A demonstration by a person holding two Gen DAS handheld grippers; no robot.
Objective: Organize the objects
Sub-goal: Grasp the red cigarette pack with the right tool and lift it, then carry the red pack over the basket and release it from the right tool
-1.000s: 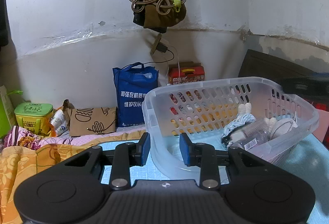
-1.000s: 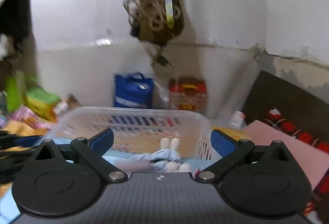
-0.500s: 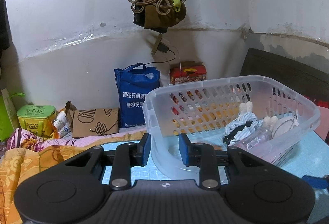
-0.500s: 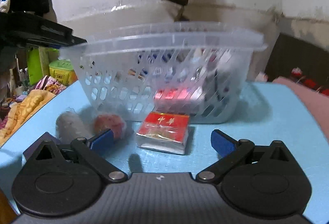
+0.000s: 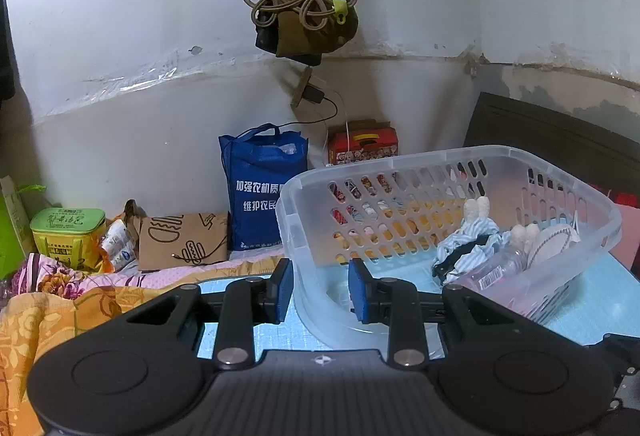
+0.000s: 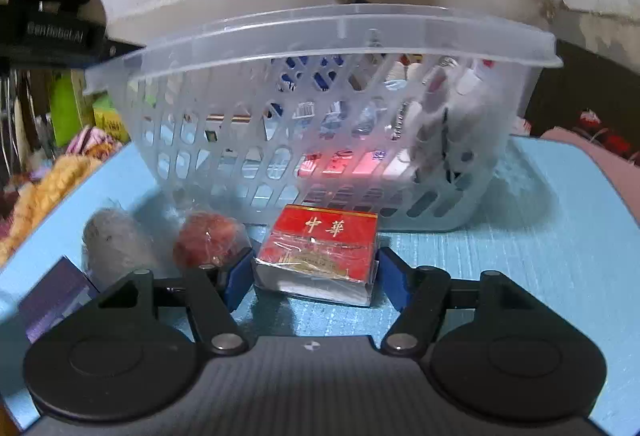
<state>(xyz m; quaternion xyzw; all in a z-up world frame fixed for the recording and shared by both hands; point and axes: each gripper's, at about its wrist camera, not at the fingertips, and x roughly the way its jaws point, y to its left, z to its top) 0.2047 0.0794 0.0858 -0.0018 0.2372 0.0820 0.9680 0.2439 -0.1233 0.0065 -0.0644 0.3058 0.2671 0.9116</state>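
— Where has your right gripper moved?
— Closer: its blue pads now flank the red cellophane-wrapped cigarette pack before the clear plastic basket, touching or not, unclear.
— Left gripper?
— Parted, straddling that basket's rim.

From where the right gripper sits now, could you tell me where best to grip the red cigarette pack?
Grip the red cigarette pack across its two short side faces, approaching low from its near end. It lies flat on the blue mat, and the right gripper already brackets those sides.
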